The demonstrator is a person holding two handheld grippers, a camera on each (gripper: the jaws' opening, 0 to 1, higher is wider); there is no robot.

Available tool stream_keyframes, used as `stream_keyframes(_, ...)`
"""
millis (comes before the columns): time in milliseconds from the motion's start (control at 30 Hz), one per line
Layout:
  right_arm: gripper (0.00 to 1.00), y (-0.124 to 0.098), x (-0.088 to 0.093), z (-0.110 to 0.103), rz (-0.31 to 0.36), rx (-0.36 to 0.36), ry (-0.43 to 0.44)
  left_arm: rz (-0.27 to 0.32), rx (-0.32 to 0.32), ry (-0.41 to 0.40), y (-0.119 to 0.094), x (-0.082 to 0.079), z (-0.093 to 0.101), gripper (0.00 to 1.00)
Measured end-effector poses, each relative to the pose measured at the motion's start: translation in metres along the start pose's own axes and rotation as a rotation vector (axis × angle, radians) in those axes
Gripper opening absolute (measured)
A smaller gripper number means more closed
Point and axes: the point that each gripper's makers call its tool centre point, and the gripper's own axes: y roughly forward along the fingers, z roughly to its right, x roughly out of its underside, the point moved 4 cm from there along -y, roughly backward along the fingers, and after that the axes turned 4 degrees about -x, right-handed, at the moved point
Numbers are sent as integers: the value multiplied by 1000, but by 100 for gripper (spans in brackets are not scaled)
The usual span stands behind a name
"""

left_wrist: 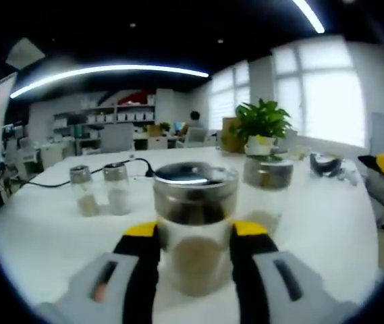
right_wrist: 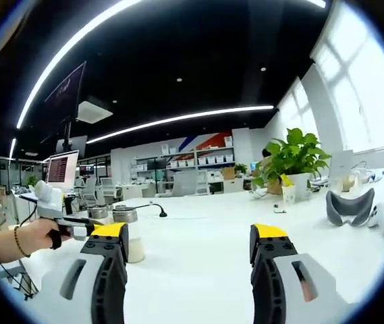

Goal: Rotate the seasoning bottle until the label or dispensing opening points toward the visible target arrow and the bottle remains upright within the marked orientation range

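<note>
Left hand-held gripper [left_wrist: 195,237] clasps the seasoning bottle [left_wrist: 195,226] (upright); right hand-held gripper [right_wrist: 190,241] gapes above the table [right_wrist: 198,270].

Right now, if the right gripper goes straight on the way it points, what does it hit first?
Probably nothing close. Between the open fingers of the right gripper lies bare white table. The potted plant and grey headset sit off to the right; depth is unclear.
</note>
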Motion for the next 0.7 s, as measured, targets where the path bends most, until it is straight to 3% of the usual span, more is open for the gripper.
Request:
stream_keyframes(333, 74, 0, 2, -2, -4, -5, 10, 27, -62, -9, 1, 0, 3, 42)
stream_keyframes(500, 74, 0, 3, -1, -7, -1, 14, -4, -16, -32, -3, -1, 5, 43)
stream_keyframes(567, 70, 0, 4, -1, -18, -8, 13, 3, -23, -62, -6, -5, 2, 49)
stream_keyframes(633, 68, 0, 4, -2, -24, -15, 11, 7, -24, -65, -7, -10, -2, 62)
stream_keyframes(700, 69, 0, 3, -3, -17, -17, 11, -6, 12, -65, -8, -12, -4, 67)
